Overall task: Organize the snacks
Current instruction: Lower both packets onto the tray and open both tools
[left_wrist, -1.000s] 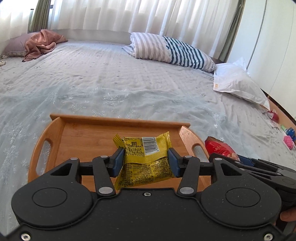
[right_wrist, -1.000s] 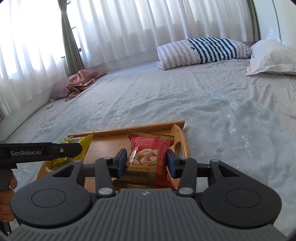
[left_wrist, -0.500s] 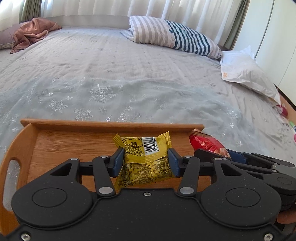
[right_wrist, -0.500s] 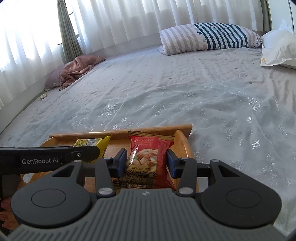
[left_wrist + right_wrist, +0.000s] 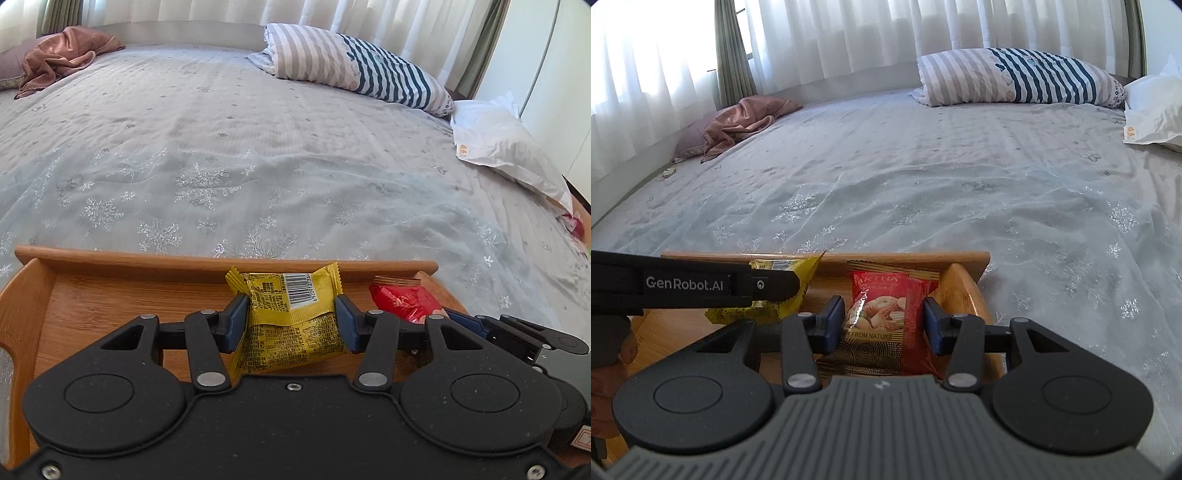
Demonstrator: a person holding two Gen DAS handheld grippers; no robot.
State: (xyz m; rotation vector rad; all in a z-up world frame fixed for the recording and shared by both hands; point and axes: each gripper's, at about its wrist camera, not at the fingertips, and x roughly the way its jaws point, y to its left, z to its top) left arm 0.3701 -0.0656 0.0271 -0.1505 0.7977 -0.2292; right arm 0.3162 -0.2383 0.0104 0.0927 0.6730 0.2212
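My left gripper is shut on a yellow snack packet with a barcode, held just above the floor of a wooden tray near its far wall. The right gripper is shut on a red nut packet, held over the tray's right end. In the left wrist view the red packet shows to the right, with the right gripper's fingers beside it. In the right wrist view the yellow packet sits partly hidden behind the left gripper's black finger.
The tray lies on a bed with a pale snowflake cover. A striped pillow, a white pillow and a pink blanket lie far off. A hand holds the left gripper at the lower left edge.
Both grippers moved forward and down over the tray with their packets. The tray now fills more of each view and its far wall is close ahead.
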